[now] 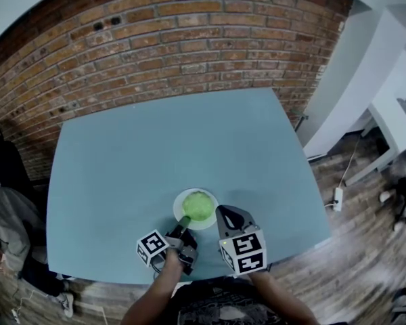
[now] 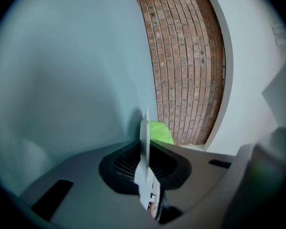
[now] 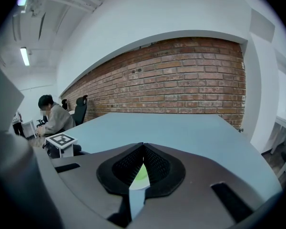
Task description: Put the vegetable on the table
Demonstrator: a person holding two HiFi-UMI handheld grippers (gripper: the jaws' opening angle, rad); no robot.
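Note:
A leafy green vegetable (image 1: 199,205) lies on a small white plate (image 1: 179,206) near the front edge of the blue-grey table (image 1: 155,147). My left gripper (image 1: 183,223) is shut on the plate's near rim. In the left gripper view the plate (image 2: 144,175) stands edge-on between the jaws of the left gripper (image 2: 144,138), with the vegetable (image 2: 160,132) just beyond. My right gripper (image 1: 222,210) sits beside the plate's right edge, shut with its tips together. In the right gripper view, the vegetable (image 3: 142,174) and the plate (image 3: 136,197) show through the gap below the right gripper's (image 3: 143,146) tips.
A brick wall (image 1: 189,39) runs behind the table. A seated person (image 3: 52,116) and a black chair (image 3: 80,109) are off the table's left side. White furniture (image 1: 386,114) and a power strip (image 1: 337,198) stand on the wooden floor to the right.

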